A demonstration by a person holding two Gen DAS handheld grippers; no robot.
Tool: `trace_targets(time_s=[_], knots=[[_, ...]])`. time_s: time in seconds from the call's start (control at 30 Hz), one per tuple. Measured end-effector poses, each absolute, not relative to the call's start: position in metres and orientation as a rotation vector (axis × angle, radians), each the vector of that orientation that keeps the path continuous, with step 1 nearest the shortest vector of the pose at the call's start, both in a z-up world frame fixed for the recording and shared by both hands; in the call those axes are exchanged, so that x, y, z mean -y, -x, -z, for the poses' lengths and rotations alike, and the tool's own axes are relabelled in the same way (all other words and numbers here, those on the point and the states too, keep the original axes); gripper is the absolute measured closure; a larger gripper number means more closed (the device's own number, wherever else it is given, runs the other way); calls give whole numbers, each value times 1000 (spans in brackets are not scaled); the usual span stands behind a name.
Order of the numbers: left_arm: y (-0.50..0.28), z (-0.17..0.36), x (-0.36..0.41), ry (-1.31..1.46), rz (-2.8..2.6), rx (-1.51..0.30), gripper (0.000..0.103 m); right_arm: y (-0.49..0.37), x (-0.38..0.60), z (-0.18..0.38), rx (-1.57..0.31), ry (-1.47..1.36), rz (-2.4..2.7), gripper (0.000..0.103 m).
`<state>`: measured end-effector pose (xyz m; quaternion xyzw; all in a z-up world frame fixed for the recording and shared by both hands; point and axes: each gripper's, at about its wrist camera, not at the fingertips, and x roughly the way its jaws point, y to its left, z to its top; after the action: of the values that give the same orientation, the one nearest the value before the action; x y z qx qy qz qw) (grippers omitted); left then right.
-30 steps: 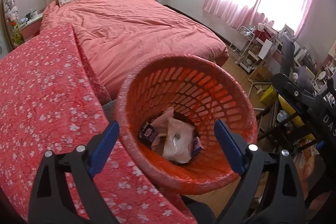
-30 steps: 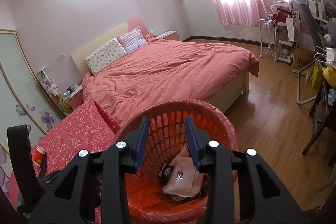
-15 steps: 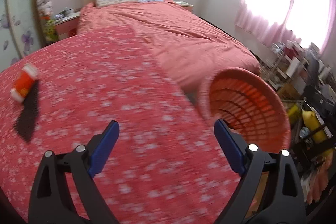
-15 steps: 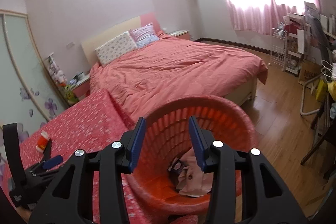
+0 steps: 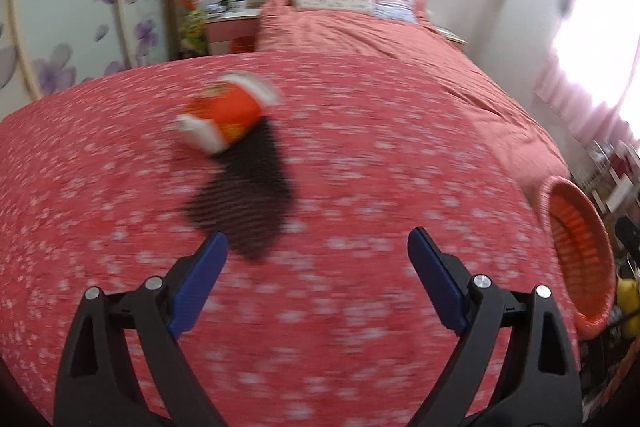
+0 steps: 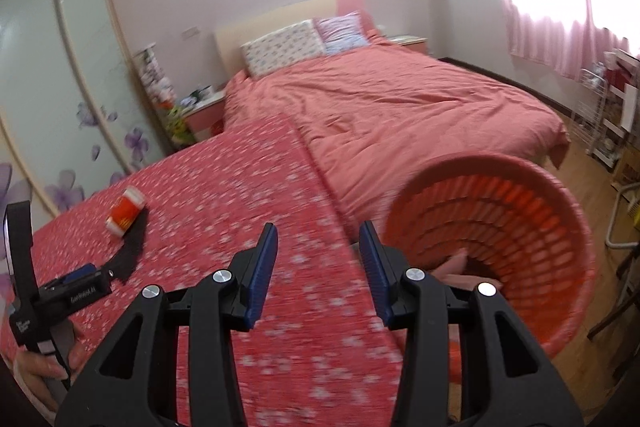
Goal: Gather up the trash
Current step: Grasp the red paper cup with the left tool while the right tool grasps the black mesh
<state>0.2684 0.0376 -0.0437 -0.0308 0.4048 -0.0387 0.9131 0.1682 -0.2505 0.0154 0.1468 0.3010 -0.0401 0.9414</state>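
A: Which item is the task's thing, and where does it lie?
B: The orange-and-white cylindrical cup [image 5: 228, 117] lies on its side on the red cloth with white flower print [image 5: 360, 155], touching the upper end of a black mesh strip [image 5: 248, 199]. Its label is blurred and cannot be read.

A: Is any writing legible?
B: Only on the left gripper's body in the right wrist view: small white lettering, too small to make out.

A: How do the grippers stand?
B: The left gripper [image 5: 318, 259] is spread wide and holds nothing; it hovers above the cloth, just beside the strip's near end. The right gripper [image 6: 318, 259] has its blue pads [image 6: 264, 267] parted, nothing between them.

A: What differs from a second ago?
B: Then the left gripper looked into the basket; it has since swung over the cloth to face the cup. The right gripper has shifted from over the basket to the cloth's edge.

A: And the containers?
B: The orange slatted plastic basket [image 6: 532, 187] stands off the cloth's right edge, beside the salmon-covered bed [image 6: 400, 107]. Pink crumpled trash [image 6: 456, 263] shows at its bottom.
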Motion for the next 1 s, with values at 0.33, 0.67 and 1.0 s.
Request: trace_targets(time_s=[0.33, 0.67, 1.0], knots=[[-263, 42, -149, 125, -102, -805, 14, -219, 149, -3, -695, -215, -106, 60], [-265, 41, -209, 117, -184, -787, 14, -283, 49, 22, -794, -157, -270, 60], [-282, 45, -227, 112, -188, -791, 12, -316, 24, 38, -871, -132, -278, 69]])
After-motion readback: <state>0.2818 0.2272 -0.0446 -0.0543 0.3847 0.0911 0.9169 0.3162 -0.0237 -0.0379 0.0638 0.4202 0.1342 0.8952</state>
